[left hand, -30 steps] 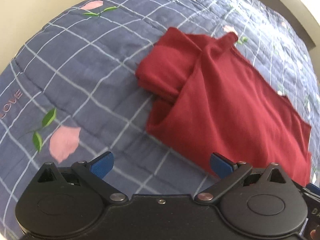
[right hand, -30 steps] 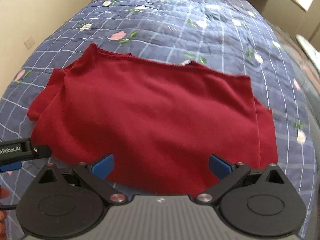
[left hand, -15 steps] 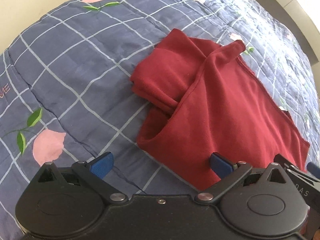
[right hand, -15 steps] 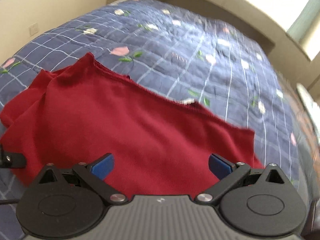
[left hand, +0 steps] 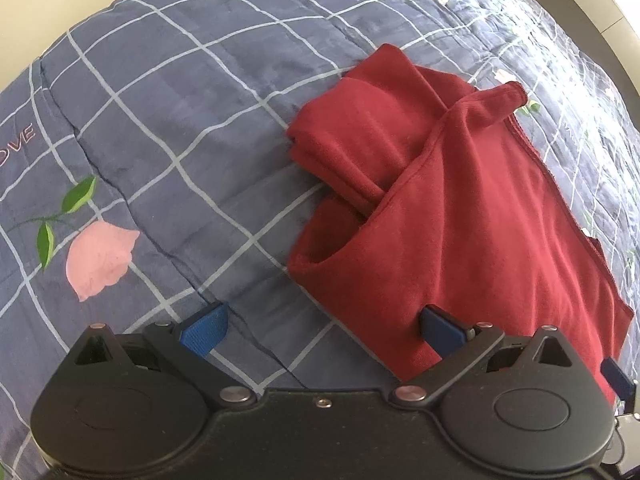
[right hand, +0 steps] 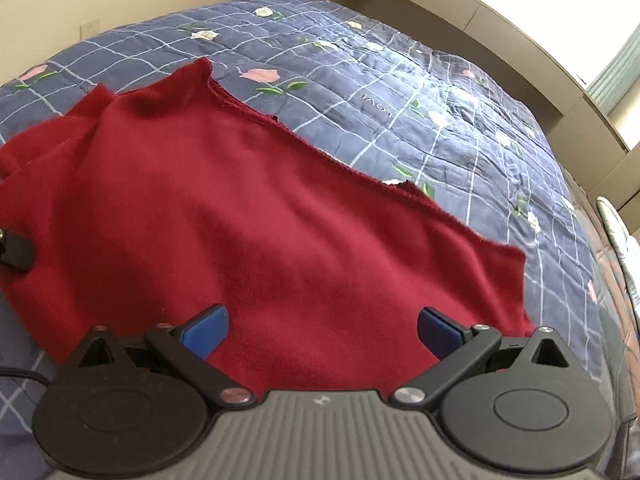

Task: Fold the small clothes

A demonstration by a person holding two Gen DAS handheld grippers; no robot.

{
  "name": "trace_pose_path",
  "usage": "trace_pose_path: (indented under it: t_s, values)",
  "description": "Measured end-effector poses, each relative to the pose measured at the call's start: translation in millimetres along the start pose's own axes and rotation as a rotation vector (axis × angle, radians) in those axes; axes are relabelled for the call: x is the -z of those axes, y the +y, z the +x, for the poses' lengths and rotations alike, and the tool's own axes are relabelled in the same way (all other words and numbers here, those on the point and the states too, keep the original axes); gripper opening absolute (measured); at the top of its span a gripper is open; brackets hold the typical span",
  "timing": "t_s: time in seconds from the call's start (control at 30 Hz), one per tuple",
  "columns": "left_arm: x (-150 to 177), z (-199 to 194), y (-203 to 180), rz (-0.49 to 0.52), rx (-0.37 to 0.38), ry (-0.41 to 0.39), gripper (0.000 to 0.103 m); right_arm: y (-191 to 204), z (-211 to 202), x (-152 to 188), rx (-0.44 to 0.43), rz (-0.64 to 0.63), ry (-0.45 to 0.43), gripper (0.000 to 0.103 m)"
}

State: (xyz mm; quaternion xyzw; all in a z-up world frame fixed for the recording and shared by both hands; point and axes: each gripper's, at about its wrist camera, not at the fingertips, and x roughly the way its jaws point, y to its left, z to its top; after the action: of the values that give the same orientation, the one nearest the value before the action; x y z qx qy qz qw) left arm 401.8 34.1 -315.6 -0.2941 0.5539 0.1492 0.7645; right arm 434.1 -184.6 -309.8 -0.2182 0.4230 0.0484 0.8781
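Note:
A dark red garment [left hand: 460, 216] lies on a navy checked bedspread [left hand: 180, 120], with its left end bunched into thick folds and a sleeve crossing over them. My left gripper [left hand: 322, 330] is open at the garment's near-left corner; its right pad [left hand: 438, 326] is over the red cloth and its left pad over the bedspread. In the right wrist view the red garment [right hand: 260, 220] spreads wide and mostly flat. My right gripper [right hand: 322, 330] is open just above its near edge, nothing between the pads.
The bedspread [right hand: 440, 100] carries pink flower prints and white grid lines and fills most of both views. Beige walls [right hand: 460, 12] and a ledge border the far side. A pillow edge [right hand: 616, 232] shows at far right. The left gripper's tip [right hand: 16, 248] pokes in at left.
Both grippers have come down and closer to the garment's near edge, so the cloth looks larger. The right view has tilted toward the far right. Both stay open.

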Motion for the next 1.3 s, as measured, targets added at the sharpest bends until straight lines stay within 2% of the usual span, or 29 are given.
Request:
trace_pose_path:
  t_s: [0.27,0.43,0.67,0.77,0.9,1.0,1.1,1.17,1.23,1.3]
  values:
    - [0.2,0.0,-2.7,0.003,-0.012,-0.008,0.102,3.1,-2.2,17.0,0.009,0.004,-0.083,0.103]
    - [1.4,-0.3,-1.6,0.002,-0.01,-0.015,0.102,-6.8,2.0,18.1,-0.033,0.095,-0.061,0.103]
    - [10.2,0.0,7.9,-0.022,0.059,-0.087,0.102,-16.6,4.7,19.6,-0.083,0.136,-0.042,0.103]
    - [10.0,-4.5,13.4,-0.06,0.137,-0.117,0.102,-15.9,4.3,20.9,-0.083,0.133,-0.049,0.103]
    - [3.9,-7.4,17.3,-0.089,0.179,-0.178,0.089,-15.5,4.0,21.4,-0.082,0.136,-0.054,0.103]
    - [-4.8,-3.2,18.2,-0.086,0.191,-0.188,0.08,-15.7,3.8,21.5,-0.083,0.135,-0.054,0.103]
    - [-13.0,1.7,21.1,-0.097,0.208,-0.194,0.079,-15.9,4.0,21.6,-0.087,0.133,-0.056,0.103]
    - [-16.0,2.9,21.4,-0.094,0.21,-0.199,0.073,-15.9,4.1,21.9,-0.089,0.131,-0.059,0.103]
    - [-18.7,2.4,21.0,-0.08,0.222,-0.197,0.047,-16.1,4.2,22.2,-0.091,0.131,-0.061,0.103]
    - [-21.1,2.6,18.9,-0.082,0.222,-0.186,0.045,-16.1,4.2,22.4,-0.092,0.132,-0.062,0.103]
